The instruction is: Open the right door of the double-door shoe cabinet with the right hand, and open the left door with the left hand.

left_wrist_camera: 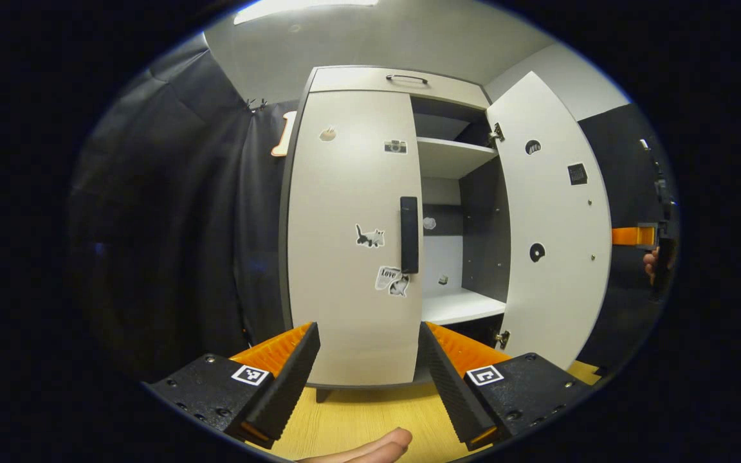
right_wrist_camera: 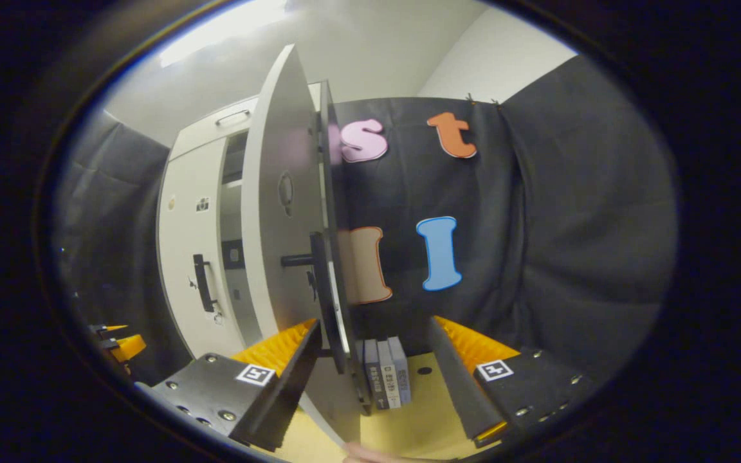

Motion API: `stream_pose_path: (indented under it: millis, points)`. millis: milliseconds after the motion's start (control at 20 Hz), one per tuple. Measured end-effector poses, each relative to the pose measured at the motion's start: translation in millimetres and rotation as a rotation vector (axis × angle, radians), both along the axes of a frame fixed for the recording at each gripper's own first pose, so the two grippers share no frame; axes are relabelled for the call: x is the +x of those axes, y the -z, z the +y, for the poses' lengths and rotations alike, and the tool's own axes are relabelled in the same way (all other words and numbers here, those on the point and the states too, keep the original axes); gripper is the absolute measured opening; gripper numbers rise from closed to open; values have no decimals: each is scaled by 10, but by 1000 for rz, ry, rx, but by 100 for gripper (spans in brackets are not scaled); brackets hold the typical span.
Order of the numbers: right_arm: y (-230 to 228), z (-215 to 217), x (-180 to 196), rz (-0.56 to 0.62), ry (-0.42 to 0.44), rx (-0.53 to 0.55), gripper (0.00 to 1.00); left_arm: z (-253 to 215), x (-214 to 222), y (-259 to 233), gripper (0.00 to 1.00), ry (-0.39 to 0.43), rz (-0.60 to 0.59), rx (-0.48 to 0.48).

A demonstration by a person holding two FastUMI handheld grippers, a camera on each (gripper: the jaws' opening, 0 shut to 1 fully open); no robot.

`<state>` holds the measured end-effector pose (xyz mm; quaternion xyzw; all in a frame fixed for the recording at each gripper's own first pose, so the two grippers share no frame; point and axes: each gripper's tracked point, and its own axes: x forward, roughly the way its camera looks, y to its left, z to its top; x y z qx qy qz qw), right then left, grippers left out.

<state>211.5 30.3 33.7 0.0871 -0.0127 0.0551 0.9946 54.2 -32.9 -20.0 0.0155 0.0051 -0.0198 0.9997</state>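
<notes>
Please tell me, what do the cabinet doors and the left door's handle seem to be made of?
Left door, right door: probably laminated board, a smooth matte pale face with small hinges screwed on. Handle: dark matte bar, plastic or coated metal, which one is unclear.

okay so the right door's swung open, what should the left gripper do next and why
Probably move the left gripper forward and up toward the black handle on the left door. That door is shut while the right door stands open, and the gripper's jaws are open, short of the handle and below it.
</notes>
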Motion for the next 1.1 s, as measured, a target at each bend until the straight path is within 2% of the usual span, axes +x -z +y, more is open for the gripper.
stream_pose_path:
  millis: [50, 100, 200, 300, 350, 400, 450, 650, 700, 750, 800, 850, 900, 1050, 1100]
  points:
    - [1, -24, -74, -11, 5, -4, 91, -31, 111, -40, 96, -1, -7, 2]
    - [19, -89, -143, -19, 20, -5, 98, -94, 218, -102, 96, 8, -20, 1]
    - [28, -139, -297, -32, 36, 20, 98, -216, 426, -187, 95, 22, -30, 1]
    - [40, -76, -472, -41, 9, 39, 98, -375, 660, -303, 95, 41, -40, 5]
    - [63, -46, -559, -49, -1, 40, 94, -466, 756, -353, 95, 53, -43, 8]
    - [77, -43, -653, -60, 1, 35, 98, -552, 857, -404, 95, 64, -46, 13]
    - [123, -45, -754, -66, 9, 22, 98, -591, 957, -434, 95, 63, -45, 16]
    - [290, 7, -1118, -66, 34, -5, 98, -683, 1340, -514, 96, 35, -18, 7]
    - [339, 23, -1202, -62, 37, -8, 94, -682, 1444, -535, 96, 21, -15, 3]
    - [375, 16, -1295, -62, 45, -10, 98, -670, 1538, -553, 96, 8, -14, 5]
    - [374, 33, -1360, -67, 50, -11, 98, -671, 1608, -568, 96, -2, -11, 5]
    - [405, 33, -1446, -69, 55, -19, 94, -685, 1671, -577, 95, -5, -8, -2]
    - [420, 48, -1504, -73, 63, -24, 98, -749, 1715, -578, 96, 13, -3, -9]
    - [435, 124, -1637, -87, 54, -26, 98, -781, 1821, -583, 92, -3, 0, 4]
    - [439, 166, -1655, -89, 43, -22, 94, -743, 1858, -560, 92, -25, 9, 8]
